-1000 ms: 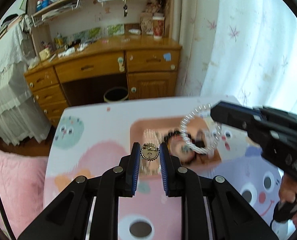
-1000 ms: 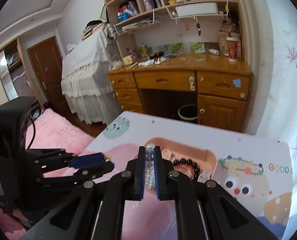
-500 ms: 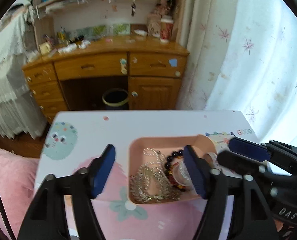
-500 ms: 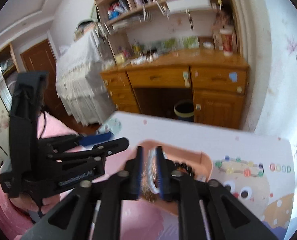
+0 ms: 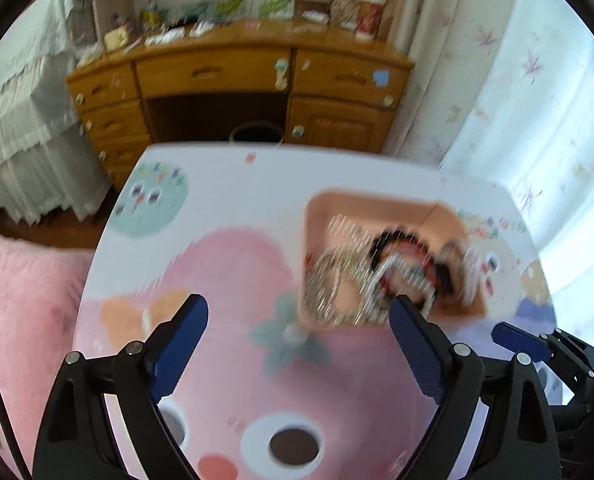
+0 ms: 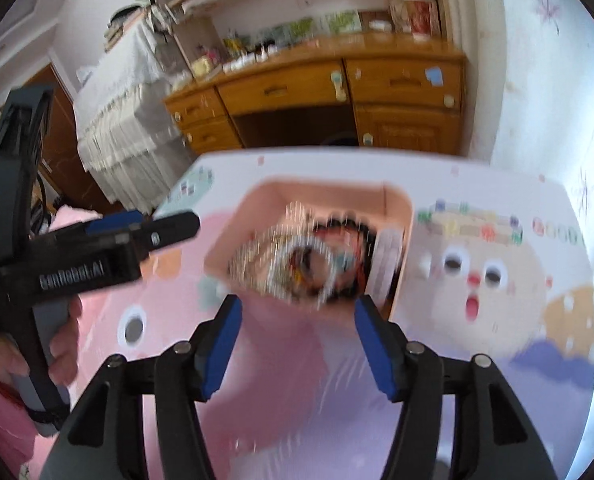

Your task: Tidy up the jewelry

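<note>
From the left wrist we see the left gripper [image 5: 299, 320] with its two blue pads far apart; the jaws have just been opening and nothing is between them, only the printed table [image 5: 225, 184] under them. The pink tray [image 5: 381, 204] stands on this table, ahead and to the right of the gripper. Inside it lies the jewelry, very blurred: a silver chain heap [image 5: 329, 280] on the left side, a dark bead bracelet [image 5: 401, 240] in the middle and a clear bead ring [image 5: 393, 268] over it. The right pad is in front of the near edge of the tray; whether it touches, we cannot tell. At the lower right the blue tip of the right gripper [image 5: 517, 338] comes in. Behind the table stand a wooden desk [image 5: 233, 68] and a curtain [image 5: 537, 100].

From the right wrist we see the right gripper [image 6: 297, 316] about half open; its jaws have also just been opening and they hold nothing. The tray is directly ahead of the pads, with the clear bead ring on top of the chains and the dark beads. On the left a hand [image 6: 61, 344] holds the handle of the left gripper, which points toward the tray.
</note>
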`<state>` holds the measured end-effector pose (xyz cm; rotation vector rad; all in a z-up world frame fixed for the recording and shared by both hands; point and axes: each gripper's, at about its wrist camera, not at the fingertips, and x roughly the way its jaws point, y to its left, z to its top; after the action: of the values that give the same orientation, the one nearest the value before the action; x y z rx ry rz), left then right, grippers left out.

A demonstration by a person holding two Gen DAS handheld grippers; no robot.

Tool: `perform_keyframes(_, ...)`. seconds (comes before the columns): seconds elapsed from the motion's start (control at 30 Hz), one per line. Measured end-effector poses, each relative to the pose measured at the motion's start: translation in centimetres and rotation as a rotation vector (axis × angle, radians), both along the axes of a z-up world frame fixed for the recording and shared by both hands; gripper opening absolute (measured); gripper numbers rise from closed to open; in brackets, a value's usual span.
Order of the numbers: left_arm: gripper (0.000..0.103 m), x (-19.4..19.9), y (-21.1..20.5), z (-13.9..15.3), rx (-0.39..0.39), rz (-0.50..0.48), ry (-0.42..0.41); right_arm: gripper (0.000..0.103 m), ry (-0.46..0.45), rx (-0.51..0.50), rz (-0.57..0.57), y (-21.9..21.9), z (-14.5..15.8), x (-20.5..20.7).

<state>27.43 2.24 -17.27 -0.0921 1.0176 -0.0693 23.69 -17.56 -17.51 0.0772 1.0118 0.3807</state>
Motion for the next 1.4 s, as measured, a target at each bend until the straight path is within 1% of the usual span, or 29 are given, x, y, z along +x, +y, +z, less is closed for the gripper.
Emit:
perform_keyframes(0.13, 0.091, -2.6, 1.6, -2.0, 0.006, 0.013, 0.084, 0.059, 0.089, -0.040, -0.001, 1.0, -1.9, -2.5)
perform_keyframes(0.2, 0.091, -3.9, 2.4, -3.1, 0.005, 0.015, 0.137, 0.059, 0.115, -0.057, -0.002, 1.5, -2.5, -3.7)
perform_keyframes(0.3, 0.091, -5.6, 3.3, -4.3, -0.002, 0.023, 0.193, 0.059, 0.144, -0.076, 0.009, 2.2, -3.3, -5.1)
perform_keyframes(0.4, 0.091, -7.3, 4.3, -5.3, -0.040, 0.024, 0.261, 0.059, 0.171, -0.120, 0.024, 3.2, -4.1, -6.6)
perform_keyframes(0.5, 0.091, -8.2, 5.2, -5.7, -0.076, 0.030, 0.303, 0.058, 0.184, -0.138, 0.048, 4.1, -4.5, -7.5)
perform_keyframes(0.53, 0.091, -8.3, 5.5, -5.8, -0.084, 0.035, 0.308, 0.058, 0.185, -0.148, 0.054, 4.4, -4.6, -7.8)
perform_keyframes(0.67, 0.091, -8.7, 6.6, -5.9, -0.111, 0.048, 0.314, 0.042, 0.178, -0.186, 0.064, 5.5, -5.0, -8.4)
perform_keyframes(0.7, 0.091, -8.6, 6.9, -6.1, -0.116, 0.049, 0.316, 0.041, 0.180, -0.196, 0.059, 5.7, -5.2, -8.4)
perform_keyframes(0.77, 0.091, -8.6, 7.3, -6.1, -0.123, 0.049, 0.317, 0.034, 0.179, -0.212, 0.046, 6.0, -5.4, -8.6)
perform_keyframes(0.8, 0.091, -8.5, 7.4, -6.1, -0.125, 0.047, 0.316, 0.033, 0.175, -0.219, 0.037, 6.1, -5.4, -8.5)
perform_keyframes(0.9, 0.091, -8.4, 7.6, -6.0, -0.121, 0.031, 0.307, 0.030, 0.168, -0.230, 0.025, 6.5, -5.4, -8.4)
perform_keyframes(0.97, 0.091, -8.5, 7.8, -5.8, -0.119, 0.019, 0.306, 0.021, 0.173, -0.247, 0.028, 6.9, -5.5, -8.2)
perform_keyframes(1.03, 0.091, -8.5, 7.9, -5.7, -0.113, 0.008, 0.305, 0.016, 0.183, -0.270, 0.027, 7.1, -5.7, -8.2)
perform_keyframes(1.1, 0.091, -8.5, 8.0, -5.5, -0.112, -0.008, 0.296, 0.011, 0.188, -0.272, 0.029, 7.3, -5.8, -8.0)
perform_keyframes(1.23, 0.091, -8.7, 7.9, -5.1, -0.092, -0.040, 0.275, 0.008, 0.201, -0.281, 0.035, 7.7, -5.8, -7.8)
perform_keyframes(1.3, 0.091, -8.7, 8.0, -5.1, -0.087, -0.049, 0.276, 0.006, 0.201, -0.279, 0.035, 7.8, -5.7, -7.6)
perform_keyframes(1.4, 0.091, -8.8, 8.3, -5.2, -0.093, -0.049, 0.281, 0.006, 0.206, -0.264, 0.040, 8.1, -5.4, -7.2)
